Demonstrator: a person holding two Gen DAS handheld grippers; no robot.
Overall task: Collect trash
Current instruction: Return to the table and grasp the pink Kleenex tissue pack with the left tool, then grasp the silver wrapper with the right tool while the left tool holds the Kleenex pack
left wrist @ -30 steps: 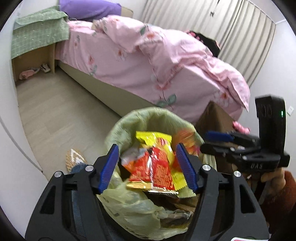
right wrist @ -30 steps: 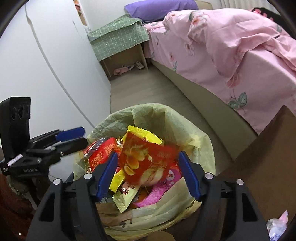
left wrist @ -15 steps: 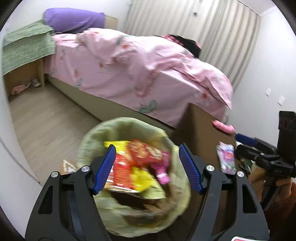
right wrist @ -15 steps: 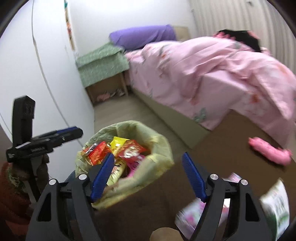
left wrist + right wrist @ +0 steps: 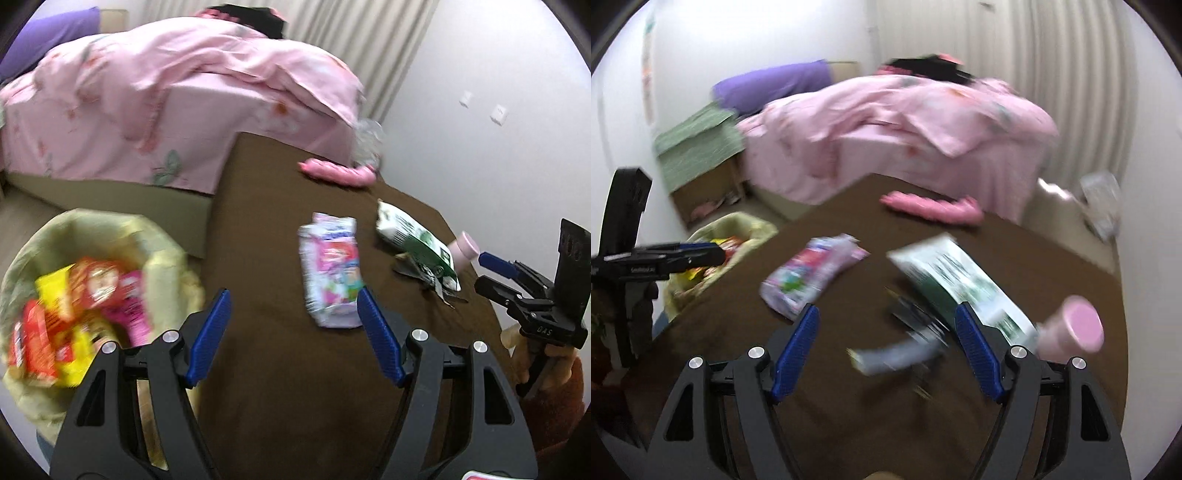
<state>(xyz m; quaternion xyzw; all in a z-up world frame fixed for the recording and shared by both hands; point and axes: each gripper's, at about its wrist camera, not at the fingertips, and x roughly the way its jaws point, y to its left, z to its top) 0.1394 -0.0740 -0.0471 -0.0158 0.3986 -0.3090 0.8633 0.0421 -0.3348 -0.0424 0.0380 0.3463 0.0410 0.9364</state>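
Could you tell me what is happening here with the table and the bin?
A person is clearing trash from a brown table with a hand-held gripper in each hand. The left hand-held gripper and the right hand-held gripper are both open and empty over the table. A pink snack wrapper, a green and white packet and a pink-capped bottle lie on it. The lined trash bin beside the table already holds bright wrappers.

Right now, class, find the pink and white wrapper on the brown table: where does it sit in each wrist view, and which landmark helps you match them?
Left wrist view: the pink and white wrapper lies centre-right, just above the right blue pad.
Right wrist view: the same wrapper lies left of centre, above the left blue pad.
Shared landmark: the pink object at the table's far edge, before the bed.
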